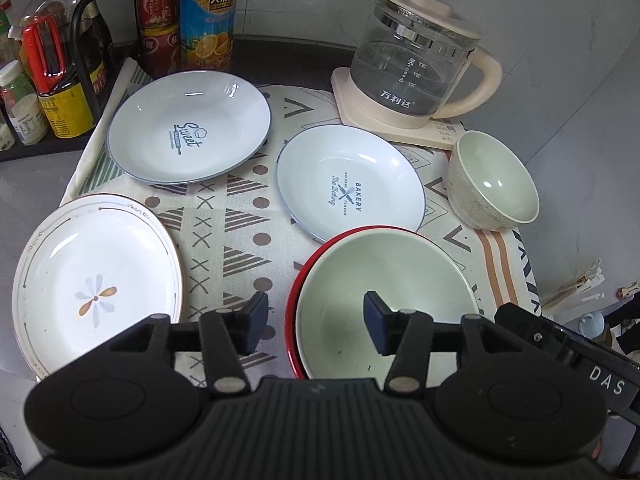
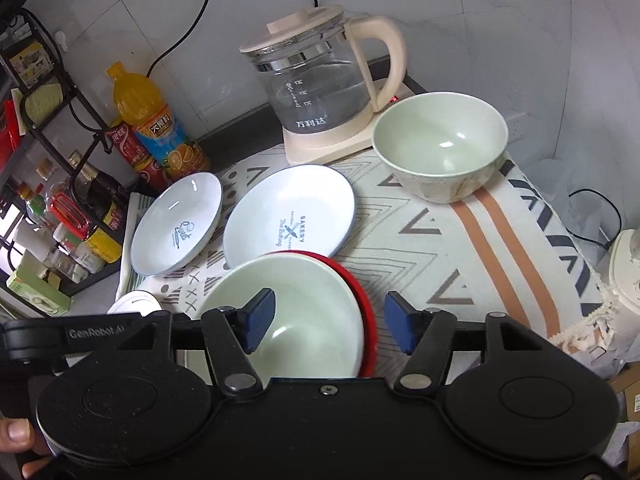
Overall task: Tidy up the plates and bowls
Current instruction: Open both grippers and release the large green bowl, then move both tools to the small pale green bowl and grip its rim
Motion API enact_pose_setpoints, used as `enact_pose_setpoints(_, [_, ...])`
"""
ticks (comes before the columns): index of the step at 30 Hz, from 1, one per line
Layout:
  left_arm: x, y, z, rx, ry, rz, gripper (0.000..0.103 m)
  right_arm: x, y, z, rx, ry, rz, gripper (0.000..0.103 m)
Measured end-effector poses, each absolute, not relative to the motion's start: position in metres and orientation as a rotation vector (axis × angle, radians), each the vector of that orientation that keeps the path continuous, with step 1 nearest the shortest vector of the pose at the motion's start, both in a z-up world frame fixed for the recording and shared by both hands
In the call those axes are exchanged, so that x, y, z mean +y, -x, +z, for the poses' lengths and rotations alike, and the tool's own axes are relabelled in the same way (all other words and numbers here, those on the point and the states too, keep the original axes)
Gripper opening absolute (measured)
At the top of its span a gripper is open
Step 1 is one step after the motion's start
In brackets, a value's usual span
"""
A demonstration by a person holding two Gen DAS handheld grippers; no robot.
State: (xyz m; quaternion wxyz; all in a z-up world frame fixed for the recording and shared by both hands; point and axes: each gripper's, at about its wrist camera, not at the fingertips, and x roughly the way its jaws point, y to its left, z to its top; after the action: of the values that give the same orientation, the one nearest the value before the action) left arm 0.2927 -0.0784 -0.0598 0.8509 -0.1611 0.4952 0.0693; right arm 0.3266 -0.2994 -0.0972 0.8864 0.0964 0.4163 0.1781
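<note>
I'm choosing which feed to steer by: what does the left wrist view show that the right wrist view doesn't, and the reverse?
Only the left wrist view: the whole flower plate; the right view catches just its edge.
Only the right wrist view: a white appliance at the cloth's right edge and a thumb on the gripper body.
Both: the pale green bowl in the red dish, the Bakery plate, the Sweet plate, the small bowl, the kettle and open, empty jaws.

Kitchen corner, counter against pale walls

Dark counter (image 1: 288, 60) under a patterned cloth (image 1: 240, 224); pale grey tiled wall (image 2: 120, 8) across the top of the frame; black wire rack (image 2: 52, 128) of bottles at left; glass kettle (image 2: 320, 80) on cream base at upper centre, black cord (image 2: 188, 28) running up the wall.
</note>
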Motion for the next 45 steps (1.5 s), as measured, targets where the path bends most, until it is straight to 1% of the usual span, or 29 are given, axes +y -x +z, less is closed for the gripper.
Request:
enact_pose_setpoints(2, [-0.081, -0.291, -0.059, 1.036, 0.336, 0.152, 0.061, -0.303, -0.322, -0.097, 0.863, -0.200, 0.366, 0.066])
enact_pose_setpoints(3, [-0.083, -0.290, -0.058, 1.033, 0.333, 0.157, 0.062, -0.305, -0.320, -0.097, 0.860, -0.200, 0.366, 0.067])
enact_pose_setpoints(5, [-0.086, -0.289, -0.057, 1.033, 0.330, 0.163, 0.066, -0.309, -0.316, -0.096, 0.852, -0.198, 0.362, 0.072])
enact_pose_setpoints(9, [-0.095, -0.287, -0.053, 1.025, 0.329, 0.144, 0.070, -0.319, -0.310, -0.096, 0.842, -0.209, 0.342, 0.080])
enact_pose_setpoints(11, [-0.099, -0.287, -0.051, 1.021, 0.322, 0.133, 0.072, -0.324, -0.307, -0.095, 0.836, -0.219, 0.335, 0.088])
enact_pose_setpoints(13, [-0.103, -0.289, -0.050, 1.020, 0.316, 0.127, 0.073, -0.330, -0.305, -0.094, 0.826, -0.223, 0.323, 0.092])
enact_pose_setpoints(17, [-0.111, -0.297, -0.048, 1.022, 0.309, 0.099, 0.074, -0.340, -0.304, -0.095, 0.825, -0.234, 0.298, 0.096])
enact_pose_setpoints(23, [-0.125, -0.321, -0.051, 1.028, 0.297, 0.042, 0.075, -0.357, -0.308, -0.094, 0.813, -0.258, 0.247, 0.100])
enact_pose_setpoints(36, [-0.146, -0.379, -0.053, 1.032, 0.275, -0.047, 0.075, -0.386, -0.344, -0.094, 0.777, -0.333, 0.136, 0.100])
enact_pose_setpoints(45, [-0.154, -0.425, -0.065, 1.034, 0.266, -0.095, 0.074, -0.392, -0.378, -0.099, 0.757, -0.362, 0.077, 0.100])
